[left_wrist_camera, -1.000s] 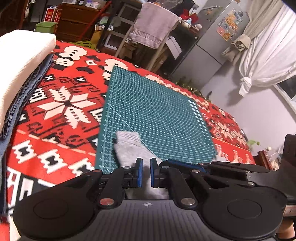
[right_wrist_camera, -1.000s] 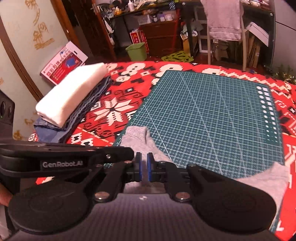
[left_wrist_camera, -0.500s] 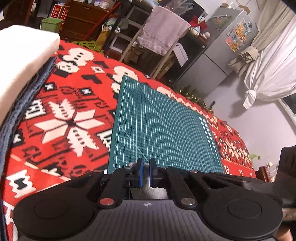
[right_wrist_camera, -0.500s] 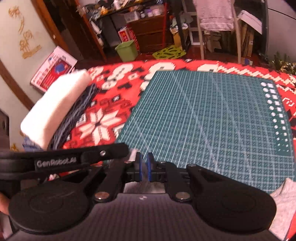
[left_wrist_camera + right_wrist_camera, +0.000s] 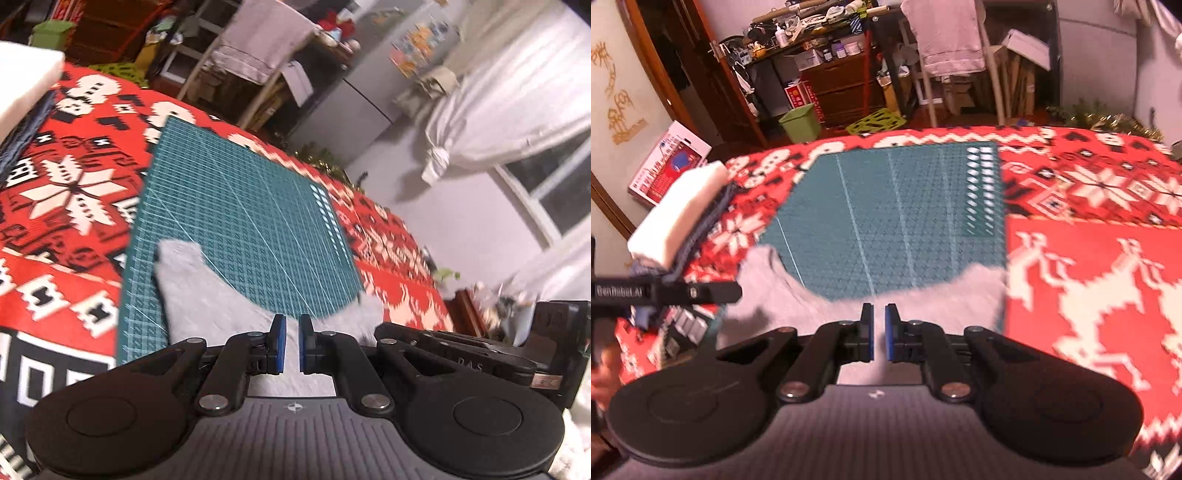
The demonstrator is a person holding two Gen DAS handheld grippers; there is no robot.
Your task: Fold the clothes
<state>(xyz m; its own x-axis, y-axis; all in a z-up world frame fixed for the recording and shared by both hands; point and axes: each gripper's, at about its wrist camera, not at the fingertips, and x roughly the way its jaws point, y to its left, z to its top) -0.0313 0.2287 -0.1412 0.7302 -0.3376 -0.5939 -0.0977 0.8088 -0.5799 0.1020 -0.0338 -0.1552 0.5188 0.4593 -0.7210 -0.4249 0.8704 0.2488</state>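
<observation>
Over the cutting mat (image 5: 243,229), both grippers now slightly apart, grey garment (image 5: 207,295) released.

Both rigs look the same: the matte black plastic left gripper (image 5: 291,343) and the matte black plastic right gripper (image 5: 879,332) each have blue-padded fingers, linkage arms with shiny silver pivot screws, and two big round discs flanking a ribbed grey body. White "GenRobot.AI" lettering shows on the left one's side bar in the right wrist view.
</observation>
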